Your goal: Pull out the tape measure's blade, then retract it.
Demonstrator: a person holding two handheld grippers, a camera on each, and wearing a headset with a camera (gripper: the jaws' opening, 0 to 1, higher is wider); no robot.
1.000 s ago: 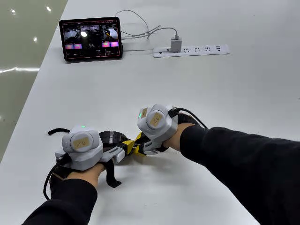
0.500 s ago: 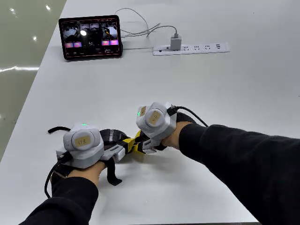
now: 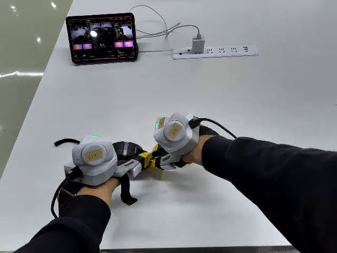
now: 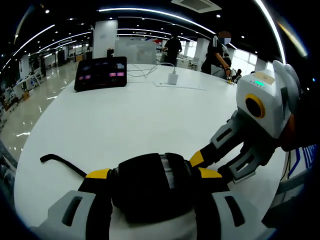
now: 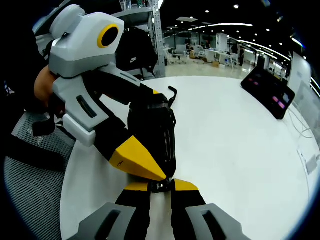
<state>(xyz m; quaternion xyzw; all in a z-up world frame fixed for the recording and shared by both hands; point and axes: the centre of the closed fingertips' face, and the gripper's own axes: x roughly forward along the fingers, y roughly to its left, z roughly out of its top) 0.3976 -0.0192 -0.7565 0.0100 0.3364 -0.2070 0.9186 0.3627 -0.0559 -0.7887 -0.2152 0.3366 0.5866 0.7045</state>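
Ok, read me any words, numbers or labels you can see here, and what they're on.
Nothing reads clearly.
Tan sticker on the left tool: dark marks, too small to read.
Tan sticker on the right tool: too blurred to read.
Tablet screen: picture tiles, no legible text.

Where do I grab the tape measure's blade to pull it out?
Pinch the small end tab poking from the case mouth, coming from the side away from the left gripper, which clamps the case: only that tab sticks out.
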